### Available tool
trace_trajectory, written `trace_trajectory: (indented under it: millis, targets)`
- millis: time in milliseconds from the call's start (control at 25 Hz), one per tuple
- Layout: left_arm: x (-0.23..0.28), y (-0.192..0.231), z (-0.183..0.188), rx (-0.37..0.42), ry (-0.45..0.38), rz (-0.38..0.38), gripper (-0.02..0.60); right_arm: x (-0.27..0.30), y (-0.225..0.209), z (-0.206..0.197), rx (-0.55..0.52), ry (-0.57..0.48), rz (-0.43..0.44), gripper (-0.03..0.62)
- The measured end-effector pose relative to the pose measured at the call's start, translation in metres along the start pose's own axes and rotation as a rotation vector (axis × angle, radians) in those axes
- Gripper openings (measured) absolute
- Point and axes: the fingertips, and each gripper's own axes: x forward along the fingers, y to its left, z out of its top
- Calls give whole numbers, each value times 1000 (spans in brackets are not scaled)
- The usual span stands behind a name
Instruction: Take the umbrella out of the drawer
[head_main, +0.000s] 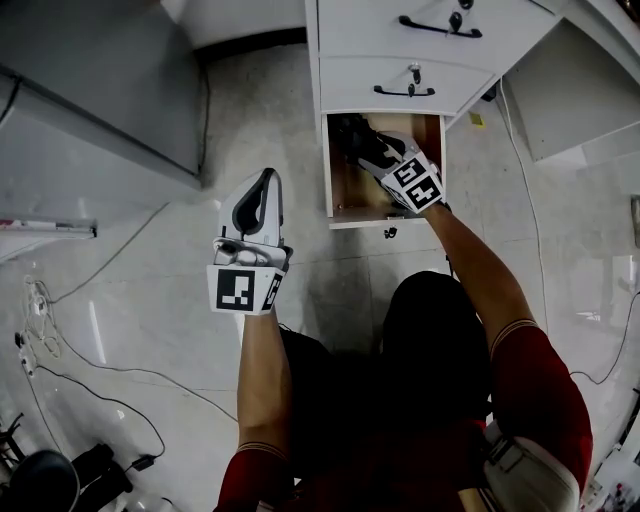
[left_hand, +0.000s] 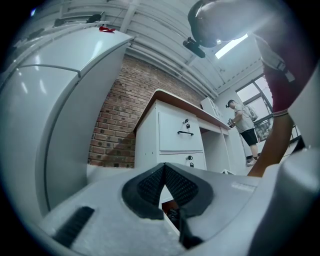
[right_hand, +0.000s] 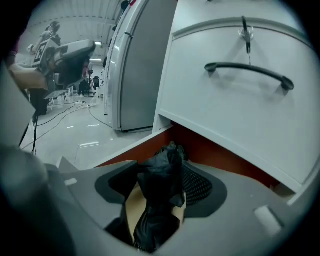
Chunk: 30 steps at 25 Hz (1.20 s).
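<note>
Reaching into the open drawer (head_main: 385, 218), the right claw (head_main: 358, 143) grips the black umbrella (right_hand: 160, 185); the left claw (head_main: 268, 185) hovers clenched, empty.

Left gripper (head_main: 266, 182) jaws together; right gripper (head_main: 360, 140) jaws clamped

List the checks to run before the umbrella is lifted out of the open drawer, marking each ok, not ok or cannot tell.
1. Drawer open: ok. The white bottom drawer with a brown inside is pulled out.
2. Grasp: ok. The right tool is shut on the black folded fabric umbrella.
3. Umbrella's far end free of the closed white drawer above it: cannot tell.
4. Other hand out of the way: ok. The left tool is shut, empty, and held over the pale floor to the left of the open drawer.
</note>
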Motion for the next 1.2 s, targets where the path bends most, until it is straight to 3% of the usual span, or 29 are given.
trace_trajectory:
  millis: [240, 560, 1000, 1200]
  targets:
    - [2, -3, -8, 4, 9, -9, 3, 29, -4, -30, 41, 80, 9, 359]
    - [4, 3, -13, -3, 11, 0, 3, 58, -13, -65, 92, 164, 4, 393]
    - [-2, 9, -17, -25, 15, 15, 3, 85, -15, -87, 75, 252, -10, 382]
    - [0, 9, -19, -34, 14, 14, 3, 83, -12, -85, 57, 251, 1, 304]
